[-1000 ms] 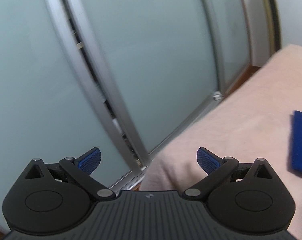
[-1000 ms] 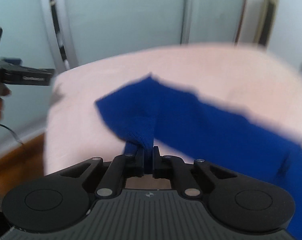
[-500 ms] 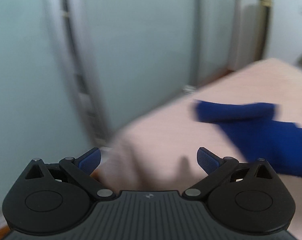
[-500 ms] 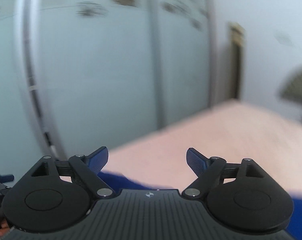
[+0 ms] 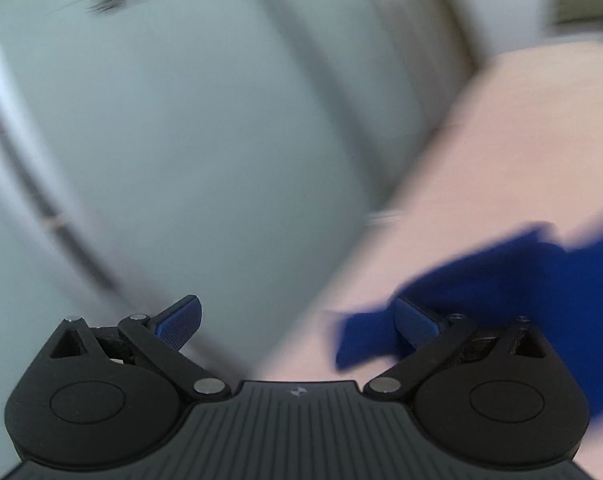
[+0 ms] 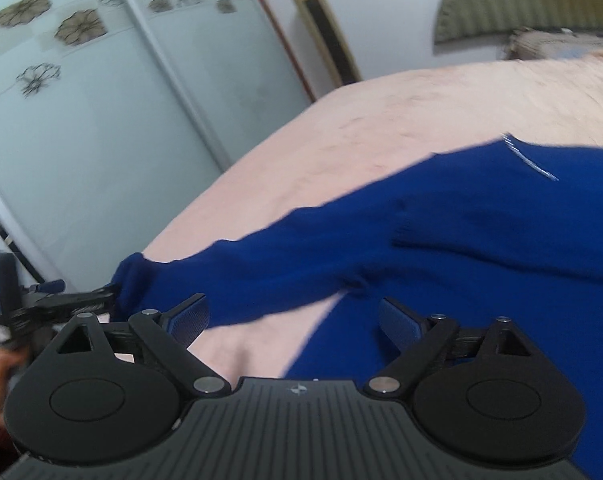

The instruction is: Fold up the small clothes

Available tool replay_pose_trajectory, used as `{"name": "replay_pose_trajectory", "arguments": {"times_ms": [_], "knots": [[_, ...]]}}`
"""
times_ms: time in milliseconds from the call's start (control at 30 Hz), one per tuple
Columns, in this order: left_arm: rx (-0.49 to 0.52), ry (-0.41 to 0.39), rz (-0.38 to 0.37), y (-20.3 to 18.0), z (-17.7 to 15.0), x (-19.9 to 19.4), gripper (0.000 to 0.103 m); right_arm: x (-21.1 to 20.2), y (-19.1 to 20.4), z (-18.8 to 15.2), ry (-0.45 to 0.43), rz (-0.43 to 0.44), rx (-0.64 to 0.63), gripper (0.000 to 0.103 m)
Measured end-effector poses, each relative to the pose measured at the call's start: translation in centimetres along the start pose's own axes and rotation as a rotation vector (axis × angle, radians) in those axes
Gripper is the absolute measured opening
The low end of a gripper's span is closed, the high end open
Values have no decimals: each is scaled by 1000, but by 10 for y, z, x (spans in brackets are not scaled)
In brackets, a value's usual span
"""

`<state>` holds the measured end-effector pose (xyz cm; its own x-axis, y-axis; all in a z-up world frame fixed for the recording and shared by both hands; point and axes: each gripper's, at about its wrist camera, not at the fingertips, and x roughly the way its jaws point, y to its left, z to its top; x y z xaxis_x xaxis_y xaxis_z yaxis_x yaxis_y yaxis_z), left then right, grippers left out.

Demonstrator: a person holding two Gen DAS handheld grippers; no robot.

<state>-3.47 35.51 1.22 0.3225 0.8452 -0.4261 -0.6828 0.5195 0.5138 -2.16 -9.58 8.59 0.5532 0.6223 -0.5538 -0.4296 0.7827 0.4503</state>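
A small blue knit sweater point(image 6: 481, 232) lies on a pink bed cover point(image 6: 381, 128), one sleeve point(image 6: 229, 264) stretched toward the bed's left edge. My right gripper point(image 6: 293, 320) is open and empty, low over the sweater near the armpit. My left gripper point(image 5: 297, 320) is open; in its blurred view the sweater point(image 5: 521, 280) lies by its right finger. In the right wrist view the left gripper point(image 6: 73, 300) sits at the sleeve cuff.
Frosted sliding wardrobe doors point(image 6: 101, 120) with flower patterns stand past the bed's left edge. A brass-coloured post point(image 6: 321, 24) and a khaki cushion point(image 6: 521, 4) are at the back. The bed cover point(image 5: 521, 140) extends to the right.
My right gripper let go of the sweater and opened, then swung back over it. My left gripper swung from the wardrobe doors toward the sleeve end.
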Motion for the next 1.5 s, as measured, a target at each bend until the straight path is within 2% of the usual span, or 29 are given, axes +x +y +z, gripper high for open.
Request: {"name": "replay_pose_trajectory", "arguments": {"times_ms": [33,67,100,167,200,233,367,500,567,700,767,800,833,933,1033,1067,1133,1200,1267,1300,1333,1367,1400,1433,1500], "knots": [[-58,46,56,14,7,10,103,0,1,-3,-3,-11,6,94],[-162,95,87,38,15,18,103,-2,0,-4,-8,-21,4,94],[-234,115,72,55,18,19,103,-9,-4,-4,-17,-36,-3,95],[-356,147,-65,88,19,11,103,8,16,-12,-34,-63,-16,97],[-381,163,-128,94,18,6,103,4,13,-12,-40,-67,-16,97],[-398,192,-227,98,14,-1,103,12,19,-16,-39,-60,-8,97],[-432,328,-587,82,-3,-19,103,27,19,-27,-18,-24,24,97],[-567,462,-797,58,-23,-14,103,28,20,-33,-1,-15,16,97],[-640,484,-813,50,-29,-8,102,25,20,-34,-7,-23,5,98],[-819,405,-741,48,-33,-2,99,17,12,-36,-24,-43,34,99],[-899,359,-702,48,-32,-1,62,16,7,-37,-26,-49,60,99],[-898,368,-685,45,-34,4,27,16,4,-38,-26,-51,74,99],[-887,400,-664,39,-29,7,13,17,2,-39,-24,-51,86,99],[-831,375,-604,25,-18,-5,7,15,-1,-41,-26,-57,100,99],[-693,234,-585,18,6,-40,6,10,-6,-42,-41,-65,103,100],[-629,170,-600,8,20,-61,6,8,-8,-43,-47,-71,108,100],[-525,78,-684,-13,41,-105,7,3,-15,-45,-60,-84,125,100],[-407,-2,-811,-43,60,-146,7,-4,-25,-47,-74,-104,148,100],[-329,-53,-1006,-75,69,-184,9,-13,-35,-48,-96,-131,171,100],[-273,-53,-1128,-94,71,-199,18,-20,-42,-48,-113,-151,185,100],[-187,-28,-1245,-116,71,-214,45,-26,-47,-48,-129,-171,197,100],[-101,5,-1319,-136,70,-224,65,-33,-53,-50,-147,-194,209,100],[-16,34,-1352,-156,62,-239,91,-41,-60,-50,-167,-223,225,101],[27,27,-1350,-167,53,-249,91,-48,-66,-51,-184,-247,238,101],[145,-49,-1309,-181,27,-273,91,-64,-79,-53,-223,-302,271,101]]}}
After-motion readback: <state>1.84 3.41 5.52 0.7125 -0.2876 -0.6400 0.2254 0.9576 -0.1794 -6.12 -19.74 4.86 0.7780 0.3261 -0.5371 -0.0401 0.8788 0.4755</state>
